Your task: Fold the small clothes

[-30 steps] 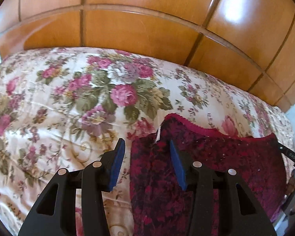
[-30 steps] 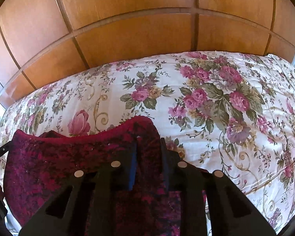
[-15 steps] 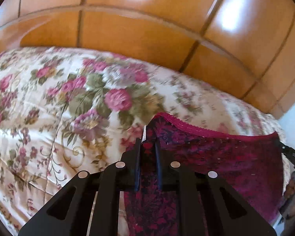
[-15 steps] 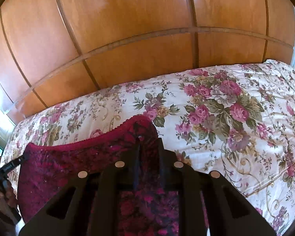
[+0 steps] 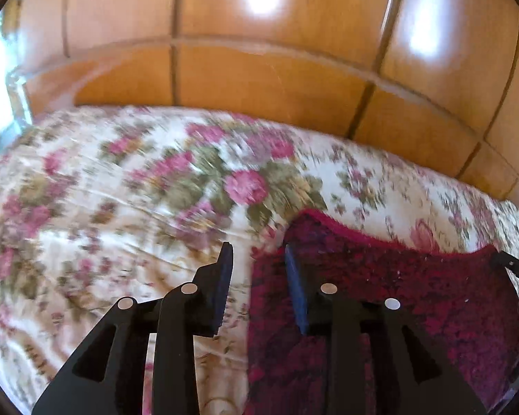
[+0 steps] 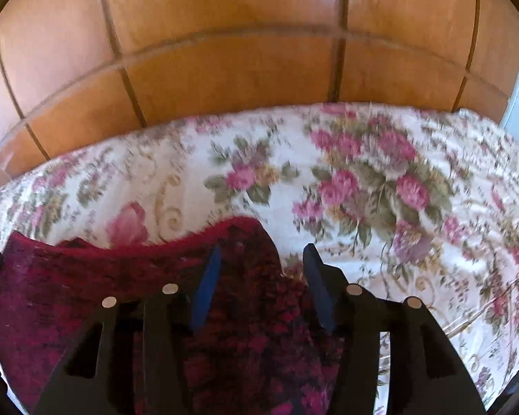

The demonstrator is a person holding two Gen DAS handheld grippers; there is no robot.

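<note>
Left claw (image 5: 257, 278): I hold it released, jaws spread wide, blue pads showing. My left finger (image 5: 221, 287) sits over bare bedspread; my right finger (image 5: 296, 287) sits over the garment's left edge. I cannot tell whether the pads touch the cloth.

Right claw (image 6: 261, 283): released as well, jaws apart. My left finger (image 6: 206, 287) is over the garment, my right finger (image 6: 316, 287) just past its right edge, so the cloth's far right corner lies between the two.

Garment (image 5: 380, 297): a small dark red lace piece with a brighter crimson scalloped band along its far edge. It lies spread on the bed, near side toward me, between my two claws; its left corner is by my left claw, its right corner (image 6: 249, 242) by my right one.

Bedspread (image 5: 121, 207): cream with pink roses and green leaves, lightly creased, covering the bed under the garment.

Headboard (image 5: 259, 79): glossy orange-brown wood panels with dark seams, at the far side of the bed, catching bright reflections.

Sharpness: both views are smeared, the bedspread most of all.
</note>
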